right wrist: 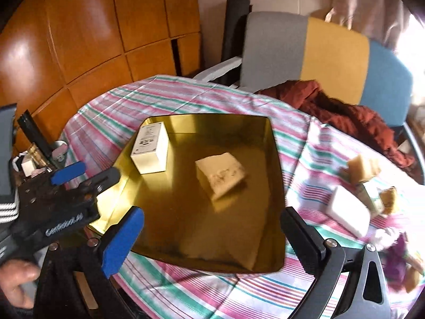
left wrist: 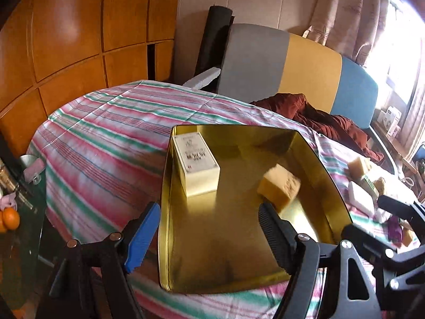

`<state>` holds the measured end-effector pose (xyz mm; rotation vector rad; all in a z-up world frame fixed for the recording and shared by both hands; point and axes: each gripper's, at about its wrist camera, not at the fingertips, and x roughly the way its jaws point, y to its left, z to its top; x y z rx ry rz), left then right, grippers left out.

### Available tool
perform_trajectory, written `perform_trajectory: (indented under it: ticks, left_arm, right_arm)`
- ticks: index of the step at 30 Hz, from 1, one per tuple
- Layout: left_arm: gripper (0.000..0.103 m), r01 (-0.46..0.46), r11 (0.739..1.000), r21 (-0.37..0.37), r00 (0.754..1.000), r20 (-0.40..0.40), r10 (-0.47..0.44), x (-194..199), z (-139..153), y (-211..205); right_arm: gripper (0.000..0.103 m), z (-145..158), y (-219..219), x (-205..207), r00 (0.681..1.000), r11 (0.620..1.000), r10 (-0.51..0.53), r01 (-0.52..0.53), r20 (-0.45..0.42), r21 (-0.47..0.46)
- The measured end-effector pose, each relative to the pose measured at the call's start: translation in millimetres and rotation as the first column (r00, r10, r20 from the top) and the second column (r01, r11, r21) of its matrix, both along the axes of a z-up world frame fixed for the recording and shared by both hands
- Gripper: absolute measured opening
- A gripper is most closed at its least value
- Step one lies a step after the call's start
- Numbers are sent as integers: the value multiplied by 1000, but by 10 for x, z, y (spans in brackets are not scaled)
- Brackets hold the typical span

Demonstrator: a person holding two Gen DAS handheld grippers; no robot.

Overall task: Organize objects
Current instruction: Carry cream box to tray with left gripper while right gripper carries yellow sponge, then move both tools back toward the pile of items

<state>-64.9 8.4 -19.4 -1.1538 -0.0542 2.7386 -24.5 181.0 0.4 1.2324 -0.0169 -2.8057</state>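
A gold metal tin point(left wrist: 212, 265) point(right wrist: 186, 239) lies open on the striped tablecloth. A white box point(left wrist: 196, 166) point(right wrist: 151, 148) stands in its far left corner. A yellow soap bar point(left wrist: 279, 186) point(right wrist: 220, 176) is in the tin, blurred; whether it rests on the floor I cannot tell. My left gripper point(left wrist: 209, 228) is open over the tin's near edge and holds nothing. My right gripper point(right wrist: 212, 239) is open above the tin's near side and holds nothing. The left gripper point(right wrist: 85, 175) also shows in the right wrist view, at the tin's left rim.
More soap bars point(right wrist: 364, 167) and a white block point(right wrist: 348, 212) lie on the cloth right of the tin, with purple wrapping point(right wrist: 398, 260). A red jacket point(right wrist: 345, 114) lies by a grey, yellow and blue chair back point(right wrist: 305, 53). Oranges point(left wrist: 10, 219) sit at the left.
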Motion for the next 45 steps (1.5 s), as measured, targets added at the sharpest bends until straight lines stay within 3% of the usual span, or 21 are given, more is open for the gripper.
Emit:
perform_trajectory:
  ticks: [10,19,27,32,37,45]
  left_arm:
    - [77,61,996,-65,998,-14,-62,298,-19,194]
    - [77,124,991,-51,992,12,-123,366,-69,346]
    - [77,144,990,3,988,49,-144,330,-96,395]
    - [77,197,980,-14,980,43,-197,311,-28,526]
    - [80,360,928,-97,933,10,-361,357,80,913]
    - [85,607,769,-199,787,18,-617,349,177,1713]
  right_arm:
    - [103,-41,102,292,997,997,-56,59,-50,48]
    - [103,-82,360,449,990,991,-128,130,-55,26]
    - [103,-281,801,624,971,971,-238,238,2,-2]
    - [103,-408,1149,733,949,949,-314,314,42,-8]
    - [103,-480,1588,888,912,915,-402,404,81,-10]
    - [103,-362,2266,1130,854,858,-513,514,85,7]
